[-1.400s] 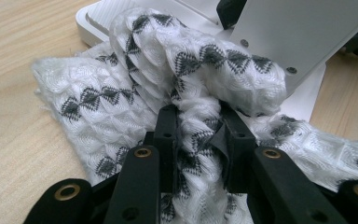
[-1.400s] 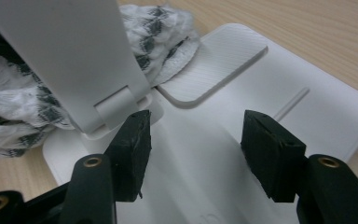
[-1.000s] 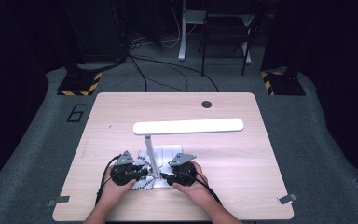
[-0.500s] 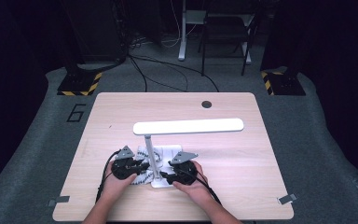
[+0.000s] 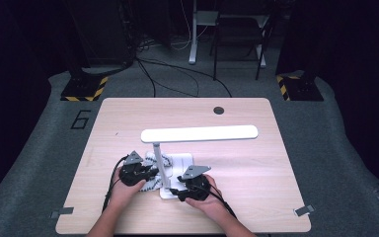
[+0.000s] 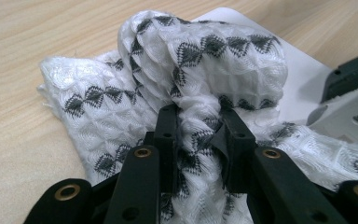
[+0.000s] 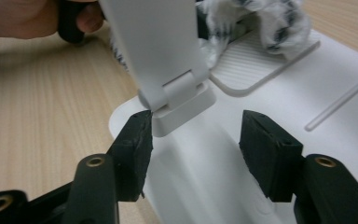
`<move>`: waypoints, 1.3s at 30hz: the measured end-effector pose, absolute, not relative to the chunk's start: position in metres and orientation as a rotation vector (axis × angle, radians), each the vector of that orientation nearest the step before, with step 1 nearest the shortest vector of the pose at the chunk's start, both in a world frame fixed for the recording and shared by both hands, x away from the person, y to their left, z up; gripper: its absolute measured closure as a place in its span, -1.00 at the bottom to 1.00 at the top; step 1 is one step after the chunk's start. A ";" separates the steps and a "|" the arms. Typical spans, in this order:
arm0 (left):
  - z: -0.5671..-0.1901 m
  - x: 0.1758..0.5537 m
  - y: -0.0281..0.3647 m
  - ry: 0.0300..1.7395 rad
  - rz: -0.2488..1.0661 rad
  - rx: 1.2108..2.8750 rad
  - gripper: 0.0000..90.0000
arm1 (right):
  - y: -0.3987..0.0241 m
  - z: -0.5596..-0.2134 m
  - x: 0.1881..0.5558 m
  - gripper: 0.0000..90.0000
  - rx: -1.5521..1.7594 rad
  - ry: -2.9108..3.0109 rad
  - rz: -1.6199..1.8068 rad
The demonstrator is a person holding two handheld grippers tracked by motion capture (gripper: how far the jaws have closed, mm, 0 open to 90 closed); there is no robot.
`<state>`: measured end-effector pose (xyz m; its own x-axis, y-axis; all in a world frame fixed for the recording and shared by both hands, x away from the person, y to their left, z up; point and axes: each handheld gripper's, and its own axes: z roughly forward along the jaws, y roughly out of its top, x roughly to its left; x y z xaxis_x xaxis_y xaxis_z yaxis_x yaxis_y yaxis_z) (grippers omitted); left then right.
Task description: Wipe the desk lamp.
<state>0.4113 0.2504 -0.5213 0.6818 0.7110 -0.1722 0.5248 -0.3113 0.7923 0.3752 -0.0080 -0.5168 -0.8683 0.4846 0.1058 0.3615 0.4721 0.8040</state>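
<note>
A white desk lamp [image 5: 177, 148] stands on the wooden tabletop [image 5: 256, 187], toward the person's side, and serves here as the landmark. Its flat base [image 7: 270, 93] lies on the wood, its post [image 7: 154, 42] rises from a hinge at the base's near edge, and its long head runs crosswise above.

A white knitted cloth with dark diamond marks [image 6: 191, 70] lies bunched just left of the post, partly on the tabletop and partly draped over the lamp's base. The left gripper [image 6: 198, 135] sits right beside the post on that side and is clenched on a fold of the cloth: the fabric is squeezed into a narrow ridge between the two black jaws, and the rest bulges above and beyond them. In the high view the left gripper [image 5: 145, 174] rests against the cloth, with the person's hand behind it.

The right gripper [image 7: 193, 135] is at the front of the lamp's base, its jaws spread apart and holding nothing. One jaw touches the corner of the hinge block; the other hangs over bare base, apart from the post. In the high view the right gripper [image 5: 180, 191] lies at the base's near edge.
</note>
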 end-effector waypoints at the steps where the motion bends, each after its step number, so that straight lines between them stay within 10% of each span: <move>1: -0.522 0.412 0.250 0.967 0.258 1.980 0.60 | -0.007 -0.517 0.374 -0.04 0.743 2.578 1.359; 39: -0.523 0.447 0.247 1.059 0.309 1.937 0.60 | 0.000 -0.519 0.373 0.12 0.663 2.582 1.365</move>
<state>0.4470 0.2474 -0.5230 0.6056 0.7748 -0.1817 0.5557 -0.2483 0.7934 0.3729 -0.0001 -0.5193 -0.8919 0.4459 0.0750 0.3130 0.4892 0.8141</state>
